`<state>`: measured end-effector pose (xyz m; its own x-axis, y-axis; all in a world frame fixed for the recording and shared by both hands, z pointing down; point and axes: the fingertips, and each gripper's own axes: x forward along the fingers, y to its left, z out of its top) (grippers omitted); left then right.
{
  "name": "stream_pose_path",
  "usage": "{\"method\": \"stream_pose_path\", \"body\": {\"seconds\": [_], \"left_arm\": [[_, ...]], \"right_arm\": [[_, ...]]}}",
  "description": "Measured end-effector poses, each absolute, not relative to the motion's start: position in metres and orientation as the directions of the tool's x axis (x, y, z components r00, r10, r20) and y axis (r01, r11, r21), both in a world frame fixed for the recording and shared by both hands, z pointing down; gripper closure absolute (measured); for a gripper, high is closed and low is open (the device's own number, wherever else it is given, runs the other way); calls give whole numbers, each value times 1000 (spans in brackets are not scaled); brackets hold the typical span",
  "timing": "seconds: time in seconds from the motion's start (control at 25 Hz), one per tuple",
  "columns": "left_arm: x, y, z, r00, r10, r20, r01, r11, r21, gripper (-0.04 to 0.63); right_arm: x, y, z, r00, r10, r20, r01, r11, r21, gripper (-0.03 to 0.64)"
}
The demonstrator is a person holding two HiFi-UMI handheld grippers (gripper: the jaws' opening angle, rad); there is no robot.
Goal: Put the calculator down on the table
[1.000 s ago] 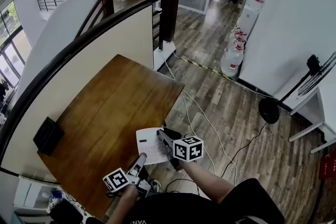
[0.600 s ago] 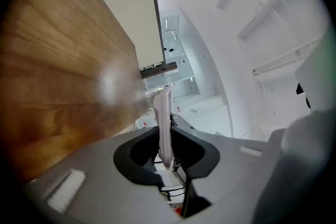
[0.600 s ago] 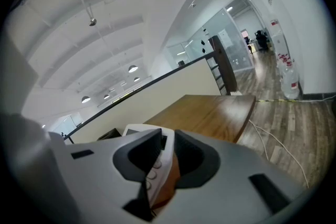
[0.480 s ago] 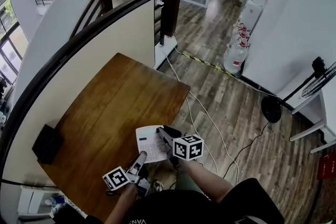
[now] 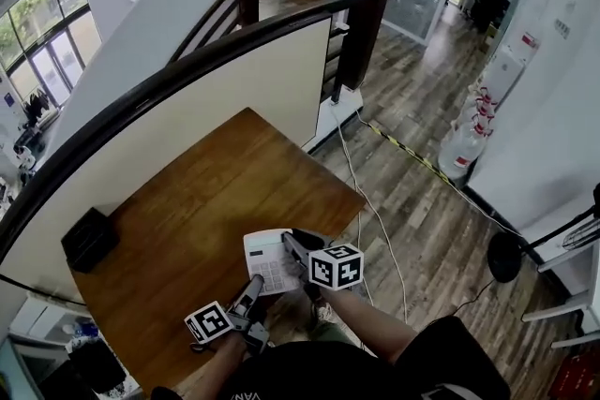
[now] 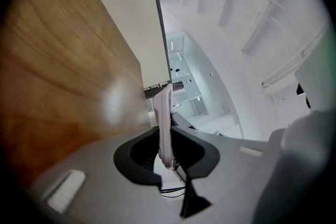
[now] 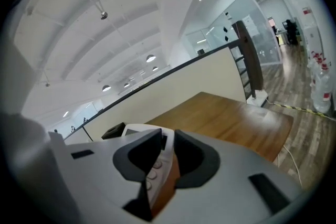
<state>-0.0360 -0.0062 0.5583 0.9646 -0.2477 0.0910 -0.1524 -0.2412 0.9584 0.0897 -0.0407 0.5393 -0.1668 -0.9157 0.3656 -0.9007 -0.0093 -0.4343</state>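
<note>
A white calculator (image 5: 267,259) is carried flat over the near edge of the brown wooden table (image 5: 216,187), held from two sides. My left gripper (image 5: 254,283) is shut on its near edge. In the left gripper view the calculator (image 6: 165,118) stands edge-on between the jaws of that gripper (image 6: 167,152). My right gripper (image 5: 290,245) is shut on its right side. In the right gripper view the calculator's keys (image 7: 156,169) show between the jaws of that gripper (image 7: 168,139), with the table (image 7: 226,113) ahead.
A black box (image 5: 89,239) sits at the table's left end, against the cream partition with its dark rail (image 5: 187,75). White cables (image 5: 370,211) trail on the wood floor to the right. Water bottles (image 5: 461,145) and a fan base (image 5: 506,256) stand farther right.
Both grippers have carried the calculator forward together; the table has slid right in view and now lies further under it. Both grips are unchanged.
</note>
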Motion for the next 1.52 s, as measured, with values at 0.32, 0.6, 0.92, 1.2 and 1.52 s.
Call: {"method": "stream_pose_path", "body": {"seconds": [0.32,0.6,0.92,1.2,1.52], "left_arm": [[10,-15,546,913,-400,76,-175,-216,961,531],[23,-11,548,860,-503,87,-212,-197,957,531],[25,-27,555,804,-587,92,-229,-164,959,531],[21,-74,566,785,-610,101,-237,-146,960,531],[4,-151,566,771,-631,88,-223,-138,965,531]], "right_arm": [[127,-71,526,-317,-877,361,-896,152,-417,551],[132,-81,527,-421,-830,365,-873,262,-412,551],[127,-107,535,-490,-788,373,-850,337,-405,551],[120,-157,548,-506,-770,389,-843,345,-414,551],[100,-237,546,-517,-758,398,-842,368,-394,551]]}}
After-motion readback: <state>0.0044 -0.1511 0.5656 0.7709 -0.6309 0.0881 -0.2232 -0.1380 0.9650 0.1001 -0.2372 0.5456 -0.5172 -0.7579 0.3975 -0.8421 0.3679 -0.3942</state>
